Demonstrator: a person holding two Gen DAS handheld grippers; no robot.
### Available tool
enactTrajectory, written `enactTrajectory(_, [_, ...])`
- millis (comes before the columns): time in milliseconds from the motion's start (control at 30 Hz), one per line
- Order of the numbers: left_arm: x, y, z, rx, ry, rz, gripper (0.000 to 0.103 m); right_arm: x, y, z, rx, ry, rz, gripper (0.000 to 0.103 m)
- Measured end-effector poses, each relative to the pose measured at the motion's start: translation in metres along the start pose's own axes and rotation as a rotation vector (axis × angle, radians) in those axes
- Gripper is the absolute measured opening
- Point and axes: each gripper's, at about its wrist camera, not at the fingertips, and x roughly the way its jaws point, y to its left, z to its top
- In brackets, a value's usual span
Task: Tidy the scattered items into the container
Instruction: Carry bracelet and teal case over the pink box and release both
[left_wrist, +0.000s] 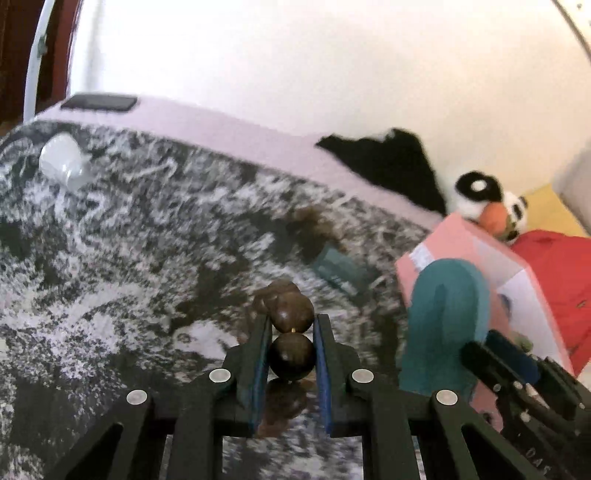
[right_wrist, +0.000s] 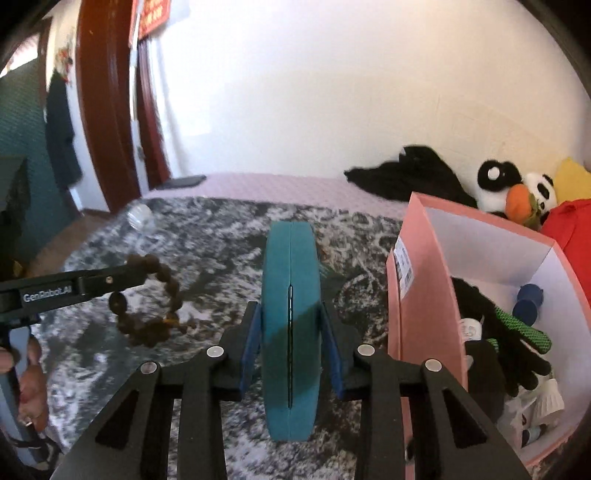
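My left gripper (left_wrist: 291, 328) is shut on a brown bead bracelet (left_wrist: 291, 334) and holds it above the grey patterned blanket (left_wrist: 129, 258); from the right wrist view the bracelet (right_wrist: 155, 306) hangs from the left gripper (right_wrist: 133, 275). My right gripper (right_wrist: 291, 314) is shut on a teal glasses case (right_wrist: 290, 325), held upright just left of the pink box (right_wrist: 417, 280). The case (left_wrist: 443, 325) and pink box (left_wrist: 480, 266) also show in the left wrist view. The box holds black gloves (right_wrist: 495, 332), a blue cylinder (right_wrist: 528, 299) and small white items.
A clear plastic bottle (left_wrist: 64, 162) lies at the blanket's far left. A teal packet (left_wrist: 340, 271) lies on the blanket near the box. Black cloth (right_wrist: 406, 177), panda plush toys (right_wrist: 517, 192) and a red garment (right_wrist: 572, 236) sit behind the box. A dark phone (left_wrist: 99, 102) lies on the pink sheet.
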Motion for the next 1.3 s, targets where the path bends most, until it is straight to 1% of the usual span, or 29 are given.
enactTrajectory(233, [-0.054, -0.047, 0.005, 0.041, -0.116, -0.059, 0.017, -0.069, -0.003, 0.008, -0.025, -0.126, 0.049, 0.034])
enactTrajectory(400, [-0.090, -0.093, 0.004, 0.092, -0.202, -0.115, 0.017, -0.124, -0.015, 0.010, -0.026, -0.218, 0.059, 0.034])
enactTrajectory(533, [-0.107, -0.136, -0.002, 0.154, -0.247, -0.163, 0.017, -0.157, -0.035, 0.010, -0.011, -0.272, 0.050, 0.034])
enactTrajectory(633, [-0.108, -0.167, -0.009, 0.194, -0.255, -0.207, 0.017, -0.182, -0.055, 0.008, 0.013, -0.307, 0.033, 0.034])
enactTrajectory(800, [-0.094, -0.222, -0.015, 0.265, -0.238, -0.278, 0.017, -0.218, -0.096, 0.003, 0.064, -0.355, -0.012, 0.033])
enactTrajectory(967, [-0.068, -0.277, -0.014, 0.328, -0.209, -0.326, 0.017, -0.241, -0.147, 0.001, 0.121, -0.392, -0.093, 0.033])
enactTrajectory(1000, [-0.060, -0.287, -0.012, 0.335, -0.197, -0.335, 0.017, -0.241, -0.156, 0.001, 0.130, -0.397, -0.103, 0.026])
enactTrajectory(1033, [-0.053, -0.295, -0.011, 0.341, -0.188, -0.342, 0.017, -0.243, -0.166, 0.001, 0.138, -0.406, -0.117, 0.002])
enactTrajectory(1100, [-0.038, -0.308, -0.008, 0.350, -0.171, -0.346, 0.017, -0.246, -0.187, 0.001, 0.151, -0.418, -0.173, 0.000])
enactTrajectory(1200, [-0.011, -0.324, -0.005, 0.369, -0.137, -0.328, 0.018, -0.236, -0.219, 0.004, 0.183, -0.407, -0.206, 0.000])
enactTrajectory(1267, [0.015, -0.331, -0.003, 0.373, -0.101, -0.277, 0.019, -0.213, -0.245, 0.006, 0.213, -0.362, -0.216, 0.000])
enactTrajectory(1300, [0.026, -0.331, -0.002, 0.370, -0.078, -0.248, 0.023, -0.202, -0.254, 0.006, 0.235, -0.344, -0.215, 0.000])
